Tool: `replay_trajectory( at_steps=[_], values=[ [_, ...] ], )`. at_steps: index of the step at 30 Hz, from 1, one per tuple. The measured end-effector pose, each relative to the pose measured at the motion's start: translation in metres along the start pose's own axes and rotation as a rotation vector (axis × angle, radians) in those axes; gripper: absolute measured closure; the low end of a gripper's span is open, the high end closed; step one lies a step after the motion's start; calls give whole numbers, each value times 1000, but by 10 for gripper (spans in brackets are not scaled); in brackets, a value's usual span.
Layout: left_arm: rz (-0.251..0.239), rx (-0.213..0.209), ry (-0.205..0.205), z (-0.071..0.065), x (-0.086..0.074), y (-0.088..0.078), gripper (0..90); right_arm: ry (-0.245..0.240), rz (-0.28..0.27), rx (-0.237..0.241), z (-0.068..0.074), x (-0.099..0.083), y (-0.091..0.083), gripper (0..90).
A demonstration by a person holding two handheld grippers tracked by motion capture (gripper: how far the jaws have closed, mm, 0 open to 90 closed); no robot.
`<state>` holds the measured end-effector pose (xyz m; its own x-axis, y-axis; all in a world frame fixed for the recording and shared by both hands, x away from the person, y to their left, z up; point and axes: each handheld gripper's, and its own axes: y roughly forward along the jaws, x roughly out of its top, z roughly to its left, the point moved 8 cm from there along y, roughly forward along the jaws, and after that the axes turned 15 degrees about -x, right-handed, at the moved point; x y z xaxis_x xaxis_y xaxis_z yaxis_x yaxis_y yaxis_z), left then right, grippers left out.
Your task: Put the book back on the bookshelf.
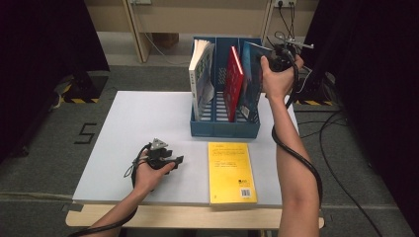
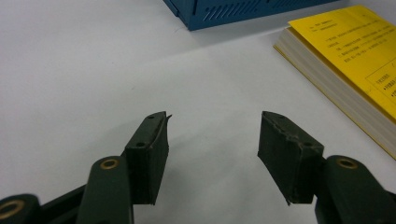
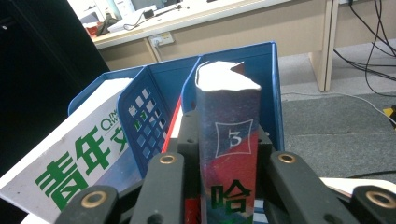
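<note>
A dark blue book with a "3" on its spine stands tilted in the right slot of the blue file rack. My right gripper is shut on it near its top, and in the right gripper view the jaws press both sides of the spine. A red book leans in the middle slot. The left slot holds a white book with green characters. My left gripper rests open on the white table, with nothing between its jaws.
A yellow book lies flat at the table's front edge, right of the left gripper. The rack's base stands just behind it. Cables trail across the floor at the right, and desks stand behind the table.
</note>
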<state>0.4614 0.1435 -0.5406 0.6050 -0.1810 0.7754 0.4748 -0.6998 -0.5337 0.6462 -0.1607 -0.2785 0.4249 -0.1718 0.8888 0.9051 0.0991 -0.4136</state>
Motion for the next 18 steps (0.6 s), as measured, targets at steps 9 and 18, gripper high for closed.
replay_trajectory(
  at_steps=[9,18],
  values=[
    [7,-2,-2,0,-1,0,423,1,-4,-2,0,-2,4,749],
    [7,-1,-1,1,0,0,423,1,-19,-7,1,-3,7,749]
  ],
)
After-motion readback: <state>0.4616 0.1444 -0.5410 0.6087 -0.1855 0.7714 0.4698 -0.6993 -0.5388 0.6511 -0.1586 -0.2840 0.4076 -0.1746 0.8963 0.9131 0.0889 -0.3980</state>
